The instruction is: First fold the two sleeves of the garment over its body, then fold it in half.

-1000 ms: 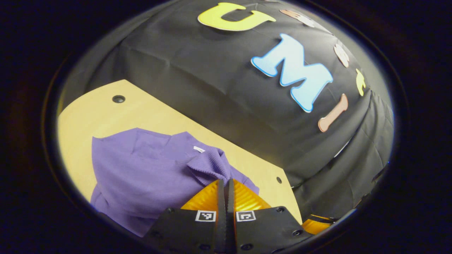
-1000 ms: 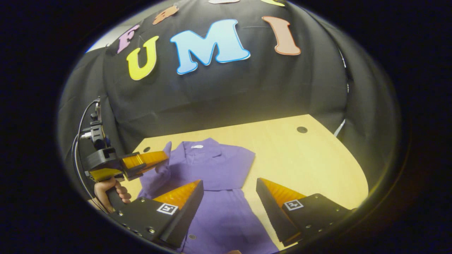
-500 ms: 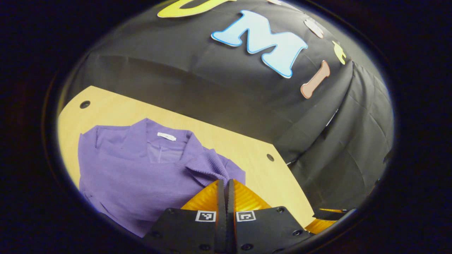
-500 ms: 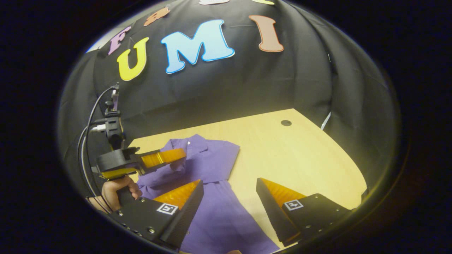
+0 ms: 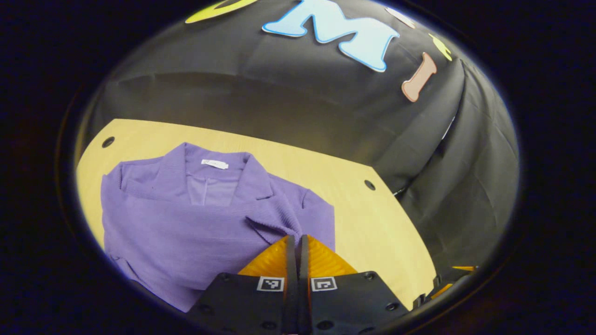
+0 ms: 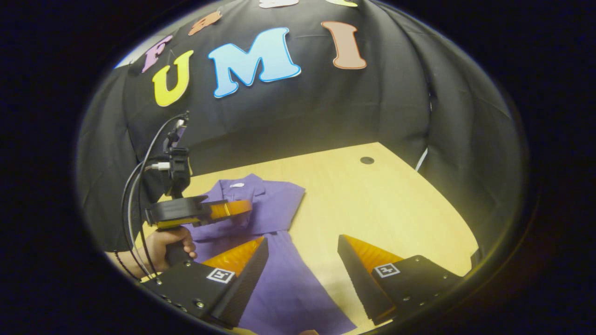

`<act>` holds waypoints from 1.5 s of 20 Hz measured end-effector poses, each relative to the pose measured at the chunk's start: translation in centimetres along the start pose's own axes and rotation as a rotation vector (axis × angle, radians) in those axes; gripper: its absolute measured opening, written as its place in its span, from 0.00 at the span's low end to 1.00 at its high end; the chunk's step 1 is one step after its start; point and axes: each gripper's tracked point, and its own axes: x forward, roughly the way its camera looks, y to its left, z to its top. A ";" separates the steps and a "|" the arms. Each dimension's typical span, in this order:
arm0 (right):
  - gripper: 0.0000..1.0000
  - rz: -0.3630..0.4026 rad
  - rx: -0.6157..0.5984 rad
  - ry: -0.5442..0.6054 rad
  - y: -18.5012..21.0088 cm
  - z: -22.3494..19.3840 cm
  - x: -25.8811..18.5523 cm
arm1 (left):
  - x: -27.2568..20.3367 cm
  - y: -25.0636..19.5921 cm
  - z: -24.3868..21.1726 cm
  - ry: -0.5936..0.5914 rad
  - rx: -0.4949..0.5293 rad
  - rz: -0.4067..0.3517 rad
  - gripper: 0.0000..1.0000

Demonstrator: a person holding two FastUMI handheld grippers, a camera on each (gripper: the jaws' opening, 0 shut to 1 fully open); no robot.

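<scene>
Left gripper (image 5: 296,239): your fingers sit pressed together at the bottom centre of the left gripper view, pinching a fold of the sleeve (image 5: 274,223) between them. In the right gripper view you see this gripper (image 6: 247,207) at the left of the frame, lying level above the cloth, with the sleeve (image 6: 233,219) hanging from its tip.

Hand (image 6: 165,239): your hand grips the handle low at the left of the right gripper view, cables (image 6: 139,186) looping up from the gripper's back.

Right gripper (image 6: 302,244): your jaws stand wide apart at the bottom of the right gripper view and hold nothing. The left finger (image 6: 242,260) hangs over the garment; the right finger (image 6: 363,265) hangs over bare table.

Garment (image 5: 186,223): purple, lying flat on the table, collar toward the wall. In the left gripper view it fills the lower left, a white label (image 5: 214,164) at the neck. In the right gripper view the garment (image 6: 279,279) runs from left of centre down to the bottom edge, its far sleeve (image 6: 284,204) spread out flat.

Sleeve: the pinched one is lifted and drawn in over the garment's body, ribbed cuff bunched just ahead of your left fingertips.

Table (image 6: 386,209): pale wood, a dark round hole (image 6: 367,160) at upper right of its top in the right gripper view; in the left gripper view the table (image 5: 372,223) shows holes at upper left (image 5: 108,141) and right of centre (image 5: 369,184).

Wall (image 6: 302,107): black cloth behind the table.
</scene>
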 end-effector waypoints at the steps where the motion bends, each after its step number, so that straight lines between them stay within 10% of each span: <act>1: 0.93 0.007 -0.006 0.001 -0.2 -0.1 -0.1 | 0.0 -0.1 -0.1 0.000 0.021 0.008 0.07; 7: 0.93 0.027 -0.040 0.009 -1.8 -0.7 -0.8 | -1.0 -1.5 0.0 -0.037 0.076 0.003 0.23; 15: 0.93 0.016 -0.061 -0.025 -0.8 -1.0 -1.6 | -6.3 0.5 0.7 -0.099 0.074 0.048 1.00; 30: 0.95 -0.105 -0.115 0.028 -0.7 -8.0 -4.3 | -24.3 11.2 -4.4 -0.182 0.169 0.223 0.94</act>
